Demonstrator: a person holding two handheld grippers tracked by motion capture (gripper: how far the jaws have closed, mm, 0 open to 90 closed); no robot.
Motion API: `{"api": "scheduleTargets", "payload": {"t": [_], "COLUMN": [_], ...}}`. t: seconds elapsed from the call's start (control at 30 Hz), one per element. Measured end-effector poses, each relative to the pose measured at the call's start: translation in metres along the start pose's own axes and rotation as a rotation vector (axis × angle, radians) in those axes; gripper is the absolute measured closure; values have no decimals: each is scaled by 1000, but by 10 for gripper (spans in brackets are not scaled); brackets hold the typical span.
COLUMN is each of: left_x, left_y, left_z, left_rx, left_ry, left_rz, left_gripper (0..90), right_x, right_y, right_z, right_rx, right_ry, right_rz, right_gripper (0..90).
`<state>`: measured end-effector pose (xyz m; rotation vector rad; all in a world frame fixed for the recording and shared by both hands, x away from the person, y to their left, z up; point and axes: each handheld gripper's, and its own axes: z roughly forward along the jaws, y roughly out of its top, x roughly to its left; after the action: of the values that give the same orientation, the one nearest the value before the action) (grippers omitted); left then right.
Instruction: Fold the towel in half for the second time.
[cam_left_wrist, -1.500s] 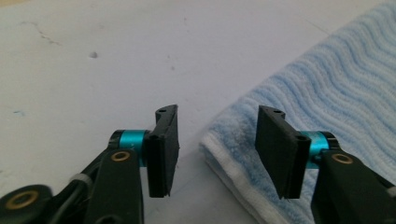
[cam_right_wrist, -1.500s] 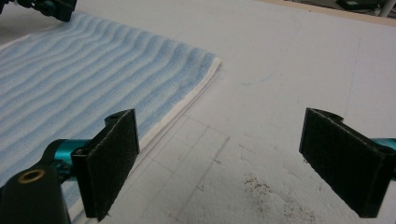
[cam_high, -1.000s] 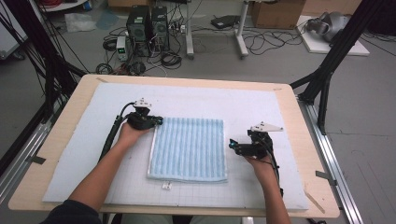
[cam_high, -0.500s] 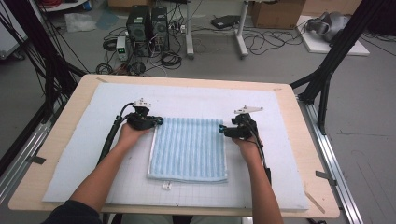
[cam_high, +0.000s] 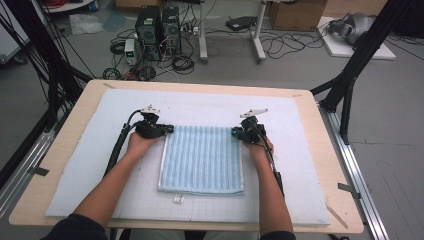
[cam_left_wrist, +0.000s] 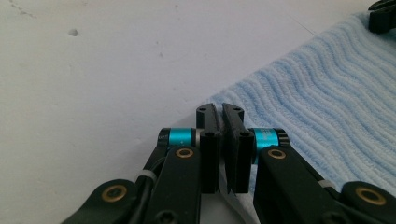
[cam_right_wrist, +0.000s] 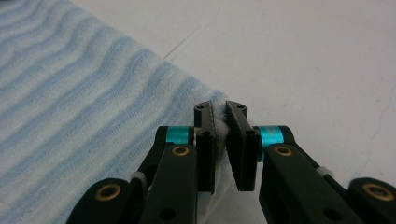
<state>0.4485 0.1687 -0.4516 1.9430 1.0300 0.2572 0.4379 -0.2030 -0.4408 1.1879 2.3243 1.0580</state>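
Here the light blue striped towel (cam_high: 202, 159) lies flat and square-folded in the middle of the white mat (cam_high: 90, 165) that covers the worktop (cam_high: 65, 145), and both far corners are being taken in hand. The left tongs (cam_high: 169, 129) sit at the towel's far left corner; in the left gripper view the left tongs (cam_left_wrist: 220, 114) are clenched, the jaws nearly touching, with the corner of the towel (cam_left_wrist: 327, 107) caught between them. The right tongs (cam_high: 235, 132) sit at the far right corner; in the right gripper view the right tongs (cam_right_wrist: 219, 112) are closed on a white tuft of the towel's (cam_right_wrist: 84, 107) edge, pinched between the jaws. By my reading the step in hand is the grasp of the two far corners, ready for a fold, and that grasp looks complete on both sides. The next move probably calls for lifting both corners together and carrying them evenly toward the near edge, keeping the two sides level so the cloth doesn't skew, and holding the pinch firm, since each grip takes in little fabric. Both forearms reach forward from the near side, roughly parallel, the left hand (cam_high: 142, 144) and the right hand (cam_high: 259, 149) low over the mat with the tongs angled inward toward the towel.
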Motion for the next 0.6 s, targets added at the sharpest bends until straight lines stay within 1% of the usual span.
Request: {"api": "scheduleTargets", "payload": {"t": [0.03, 0.07, 0.1, 0.17, 0.23, 0.3, 0.37, 0.43, 0.5, 0.53, 0.57, 0.6], "left_x": [-1, 0, 1, 4, 7, 10, 11, 12, 12, 11, 9, 8], "left_y": [1, 2, 3, 6, 9, 13, 17, 18, 17, 16, 15, 14], "left_z": [0, -1, -3, -6, -9, -10, -13, -17, -21, -23, -25, -28], "left_rx": [-8, -19, -40, -97, -142, -145, -163, -184, -196, -207, -219, -219], "left_ry": [7, 17, 18, 16, 11, 11, 1, -25, -62, -70, -77, -79], "left_rz": [8, 17, 11, -19, -42, -50, -54, -62, -71, -73, -68, -62], "left_gripper": [861, 862, 864, 865, 866, 866, 866, 866, 865, 865, 864, 865], "right_x": [-1, -1, -2, -3, -4, -5, -5, -5, -4, -3, -3, -3], "right_y": [0, 0, 1, 2, 5, 10, 16, 17, 16, 15, 14, 13], "right_z": [0, -1, -2, -4, -5, -7, -10, -11, -13, -14, -16, -18], "right_rx": [-9, -16, -33, -54, -68, -103, -128, -144, -139, -143, -150, -161], "right_ry": [0, -4, -6, -20, -28, -44, -61, -56, -48, -43, -35, -22], "right_rz": [-4, 6, 3, 3, 16, 14, 18, 21, 16, 19, 32, 40], "right_gripper": [833, 833, 833, 833, 834, 841, 842, 842, 842, 842, 842, 842]}}
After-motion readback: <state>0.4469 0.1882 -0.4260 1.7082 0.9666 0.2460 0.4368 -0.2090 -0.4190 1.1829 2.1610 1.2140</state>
